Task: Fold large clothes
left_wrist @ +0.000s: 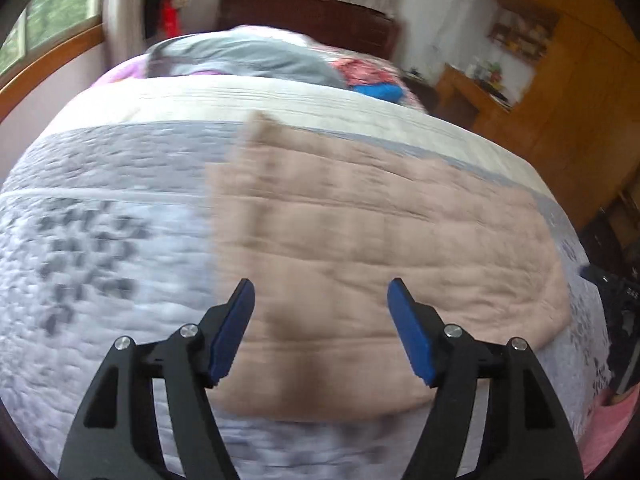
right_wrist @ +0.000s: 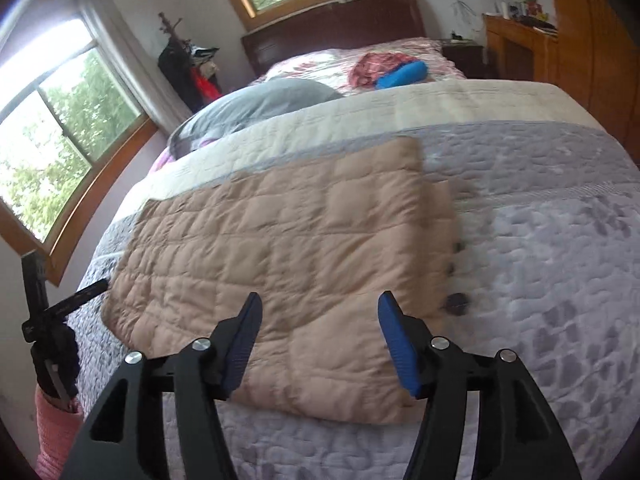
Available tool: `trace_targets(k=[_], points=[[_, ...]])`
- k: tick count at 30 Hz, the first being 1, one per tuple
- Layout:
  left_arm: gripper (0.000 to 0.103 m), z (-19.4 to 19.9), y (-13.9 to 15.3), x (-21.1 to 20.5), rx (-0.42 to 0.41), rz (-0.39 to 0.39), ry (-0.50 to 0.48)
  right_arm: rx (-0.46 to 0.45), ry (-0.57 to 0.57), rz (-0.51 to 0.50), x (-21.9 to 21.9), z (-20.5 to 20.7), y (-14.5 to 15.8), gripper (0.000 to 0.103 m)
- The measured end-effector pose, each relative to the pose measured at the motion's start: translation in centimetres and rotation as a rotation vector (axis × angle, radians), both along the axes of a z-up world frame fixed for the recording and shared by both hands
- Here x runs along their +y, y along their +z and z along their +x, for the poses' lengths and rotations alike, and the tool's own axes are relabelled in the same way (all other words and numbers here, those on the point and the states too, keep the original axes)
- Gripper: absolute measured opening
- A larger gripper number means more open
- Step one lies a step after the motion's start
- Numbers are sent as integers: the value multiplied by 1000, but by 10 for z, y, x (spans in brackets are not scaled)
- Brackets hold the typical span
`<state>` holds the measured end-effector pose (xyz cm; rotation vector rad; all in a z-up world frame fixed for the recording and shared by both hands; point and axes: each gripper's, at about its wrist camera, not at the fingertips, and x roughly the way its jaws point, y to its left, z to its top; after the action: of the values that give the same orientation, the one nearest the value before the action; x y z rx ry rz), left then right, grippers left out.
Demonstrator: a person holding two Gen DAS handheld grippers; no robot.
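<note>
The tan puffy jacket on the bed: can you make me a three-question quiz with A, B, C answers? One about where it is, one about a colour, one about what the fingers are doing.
1. Where does the tan quilted garment lie?
A. On the floor
B. Flat on the grey patterned bedspread
C. Hanging on the wooden wardrobe

2. What colour are the pads on the fingers?
A. Blue
B. Red
C. Yellow

3. What are the right gripper and left gripper doing?
A. Both pinch the garment
B. One is shut on a pillow
C. Both are open, holding nothing

Answers: 1 B, the garment is spread on the bedspread in both views. 2 A, the pads are blue on black arms. 3 C, in each view the fingers stand wide apart with no cloth between them.
</note>
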<state>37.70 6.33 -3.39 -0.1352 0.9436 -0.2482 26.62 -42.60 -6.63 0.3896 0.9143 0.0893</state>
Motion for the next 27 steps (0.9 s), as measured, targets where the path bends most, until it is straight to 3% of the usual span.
trace_targets(k=[4, 8, 13, 23, 26, 27], points=[[72, 27, -13, 52, 81, -74, 59, 62, -27, 104, -39, 11, -21, 71], [72, 47, -34, 71, 144, -159, 58, 108, -31, 139, -49, 23, -42, 75], [74, 63, -56, 70, 166, -301, 32, 143, -30, 219, -59, 40, -67, 76], [78, 101, -78, 42, 221, -376, -48, 167, -29, 302, -70, 61, -95, 82], [62, 107, -82, 28, 267, -414, -95, 160, -17, 285, -65, 66, -95, 79], [58, 108, -84, 22, 277, -416, -95, 158, 0, 278, -61, 68, -94, 73]])
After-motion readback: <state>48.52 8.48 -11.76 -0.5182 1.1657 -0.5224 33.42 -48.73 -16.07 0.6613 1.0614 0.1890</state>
